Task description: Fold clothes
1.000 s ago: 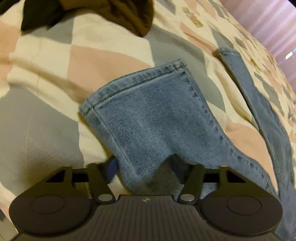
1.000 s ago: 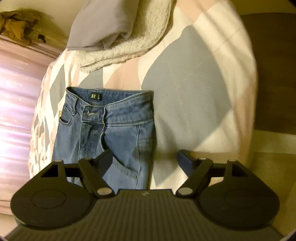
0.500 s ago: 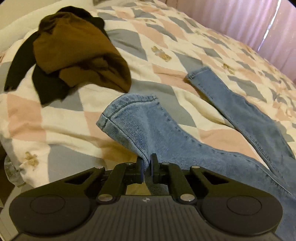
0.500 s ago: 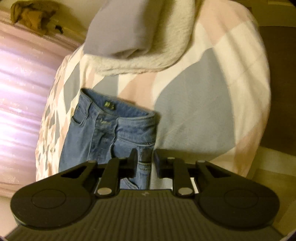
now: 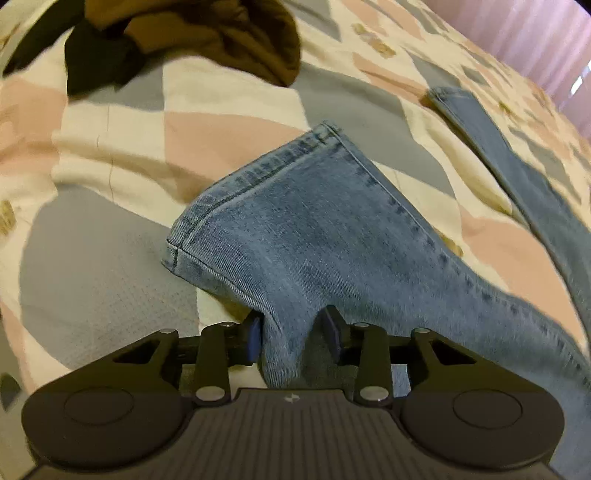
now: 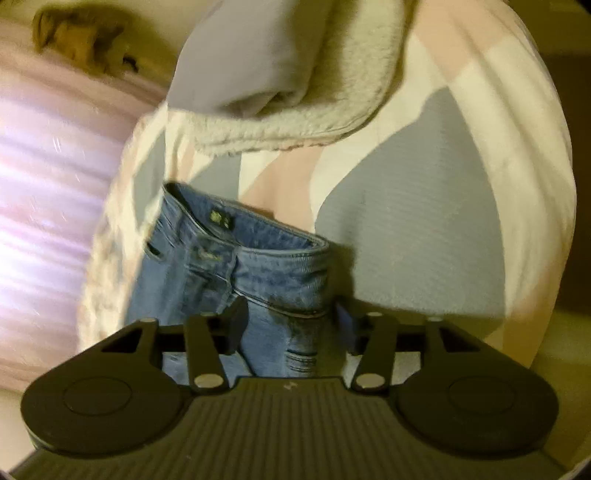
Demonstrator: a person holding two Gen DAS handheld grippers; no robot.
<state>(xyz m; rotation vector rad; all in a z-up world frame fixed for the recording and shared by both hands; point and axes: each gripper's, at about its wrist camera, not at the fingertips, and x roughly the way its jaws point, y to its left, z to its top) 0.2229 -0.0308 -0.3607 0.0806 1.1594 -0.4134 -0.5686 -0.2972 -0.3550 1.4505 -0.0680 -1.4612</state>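
Left wrist: gripper [image 5: 293, 332] part open astride jeans [image 5: 332, 236] leg; brown clothes [image 5: 221, 33] upper left. Right wrist: gripper [image 6: 290, 325] part open astride waistband; blanket [image 6: 295, 114] above.

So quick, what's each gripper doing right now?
Left gripper: jaws partly open, denim of the jeans leg between them, not clamped.
Right gripper: open, straddling the jeans waistband.

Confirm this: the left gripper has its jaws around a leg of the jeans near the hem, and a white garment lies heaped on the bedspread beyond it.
Not quite. The left wrist view shows the heaped garment is brown and black, not white. The rest holds: the left gripper has its jaws around a leg of the jeans near the hem, on the bedspread.
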